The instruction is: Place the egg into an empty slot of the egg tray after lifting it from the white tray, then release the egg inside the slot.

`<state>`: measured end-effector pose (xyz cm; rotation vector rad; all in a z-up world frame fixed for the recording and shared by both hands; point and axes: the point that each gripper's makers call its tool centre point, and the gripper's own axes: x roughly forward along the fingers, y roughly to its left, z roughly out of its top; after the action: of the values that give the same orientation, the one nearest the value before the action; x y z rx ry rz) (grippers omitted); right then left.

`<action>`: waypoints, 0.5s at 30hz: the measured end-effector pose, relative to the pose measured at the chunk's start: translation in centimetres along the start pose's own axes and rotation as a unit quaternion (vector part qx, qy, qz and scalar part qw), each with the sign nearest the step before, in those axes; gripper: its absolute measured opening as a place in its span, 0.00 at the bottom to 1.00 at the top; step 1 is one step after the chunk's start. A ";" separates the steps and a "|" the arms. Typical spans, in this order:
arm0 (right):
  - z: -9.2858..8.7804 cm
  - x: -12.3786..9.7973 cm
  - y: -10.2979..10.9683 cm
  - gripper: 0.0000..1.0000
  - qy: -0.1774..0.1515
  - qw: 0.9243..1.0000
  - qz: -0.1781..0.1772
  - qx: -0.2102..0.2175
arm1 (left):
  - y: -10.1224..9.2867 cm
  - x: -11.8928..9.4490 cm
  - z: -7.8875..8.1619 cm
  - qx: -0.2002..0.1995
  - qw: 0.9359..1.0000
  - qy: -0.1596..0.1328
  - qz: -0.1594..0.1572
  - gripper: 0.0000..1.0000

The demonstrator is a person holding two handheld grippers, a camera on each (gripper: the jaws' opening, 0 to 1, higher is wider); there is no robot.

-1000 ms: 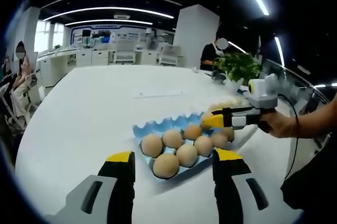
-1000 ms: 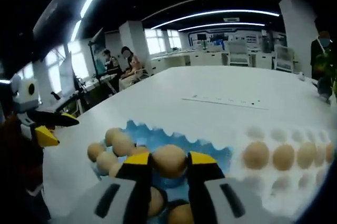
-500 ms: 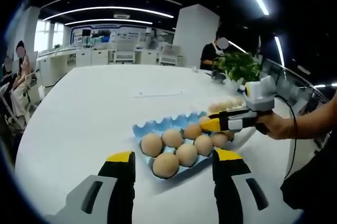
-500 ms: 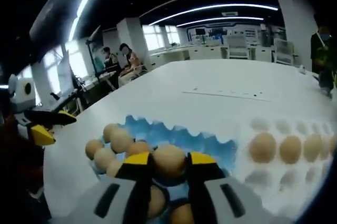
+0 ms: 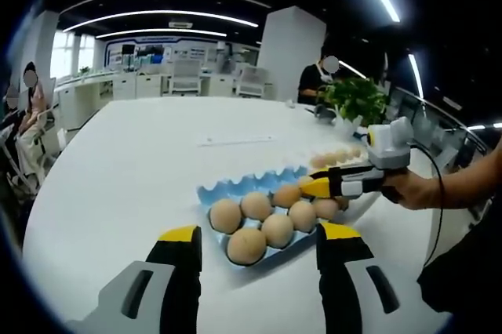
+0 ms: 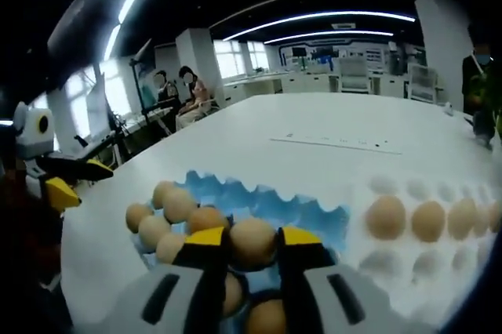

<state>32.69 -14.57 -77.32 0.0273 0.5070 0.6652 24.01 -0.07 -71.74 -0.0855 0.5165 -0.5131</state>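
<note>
Item: egg (image 6: 252, 241), clamped between the jaws of the right gripper (image 6: 251, 244), poised above the blue egg tray (image 6: 302, 210), not yet released. Lifting done; lowering into a free slot remains. White tray (image 6: 396, 259) beside the blue tray. Left gripper (image 5: 255, 244): jaws spread, holding nothing, near the blue tray.

A wide white desk (image 5: 133, 161) is seen in an open office under a dark ceiling crossed by long curved light strips (image 5: 161, 14). A white pillar (image 5: 292, 52) and a potted plant (image 5: 357, 99) stand beyond it. Bright windows (image 6: 235, 58) and seated people (image 6: 188, 95) are seen at further desks.
</note>
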 end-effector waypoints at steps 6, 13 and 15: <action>-0.3 -0.7 0.1 0.25 -0.001 1.000 0.004 0.003 | -0.2 0.1 -0.1 0.000 1.000 0.002 -0.002 0.58; -0.3 -1.4 0.2 0.26 -0.004 1.000 0.008 0.002 | -0.4 0.2 0.1 0.002 1.000 0.000 -0.004 0.58; -0.3 -1.7 0.1 0.26 -0.004 1.000 0.010 0.003 | -0.4 0.2 0.1 0.003 1.000 0.001 -0.003 0.58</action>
<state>31.30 -15.54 -76.80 0.0395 0.5019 0.6824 23.97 -0.55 -71.66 -0.0810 0.5168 -0.5214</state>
